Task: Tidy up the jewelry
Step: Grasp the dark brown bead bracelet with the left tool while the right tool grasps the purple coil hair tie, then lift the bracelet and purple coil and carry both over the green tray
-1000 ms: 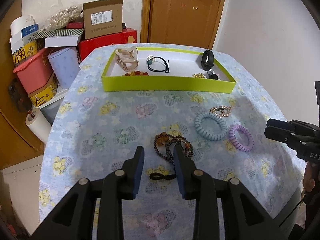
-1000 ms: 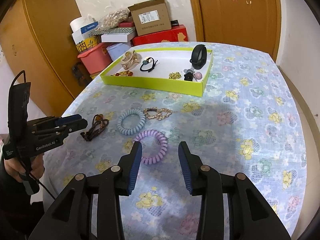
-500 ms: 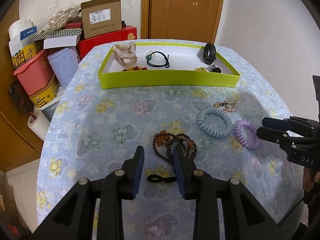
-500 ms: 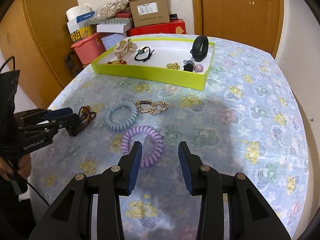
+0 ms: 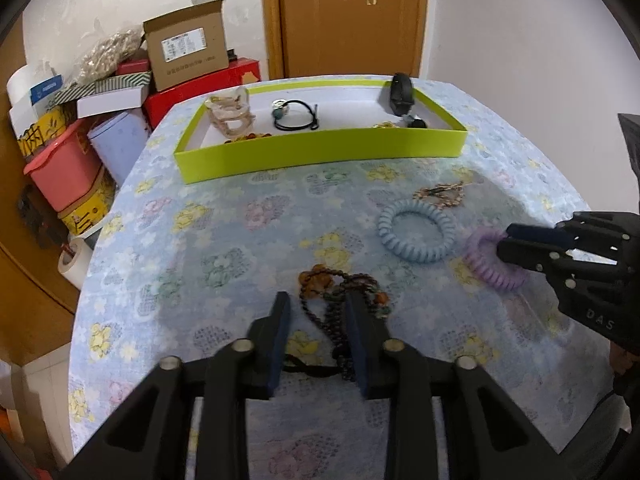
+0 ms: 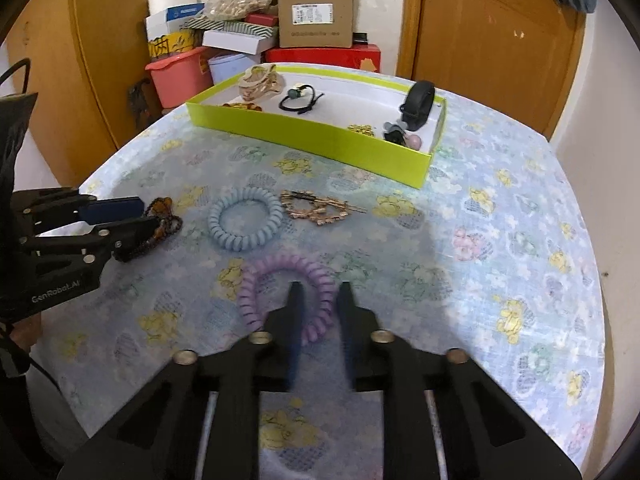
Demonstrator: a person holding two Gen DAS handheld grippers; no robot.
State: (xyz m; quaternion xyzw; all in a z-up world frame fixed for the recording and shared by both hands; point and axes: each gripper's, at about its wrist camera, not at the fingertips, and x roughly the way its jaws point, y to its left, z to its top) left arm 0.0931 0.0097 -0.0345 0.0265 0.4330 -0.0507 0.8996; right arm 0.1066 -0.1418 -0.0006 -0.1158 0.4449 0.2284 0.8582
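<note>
The left gripper (image 5: 316, 320) is open around the bead bracelet (image 5: 340, 300). The right gripper (image 6: 318, 312) is open over the purple hair tie (image 6: 288, 292). Both lie on the table (image 6: 500, 220). Loose beads could slip out.

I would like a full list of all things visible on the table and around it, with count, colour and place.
Tray: 1, lime green, far side of table.
Hair claw: 1, beige, in tray.
Black hair tie: 1, in tray.
Black band: 1, in tray.
Blue coil tie: 1, on cloth.
Gold clip: 1, beside blue coil.
Purple coil tie: 1, at right jaws.
Bead bracelets: dark brown bunch, at left jaws.
Cardboard box: 1, behind table.
Pink bin: 1, behind table.
Left gripper: open.
Right gripper: open.
</note>
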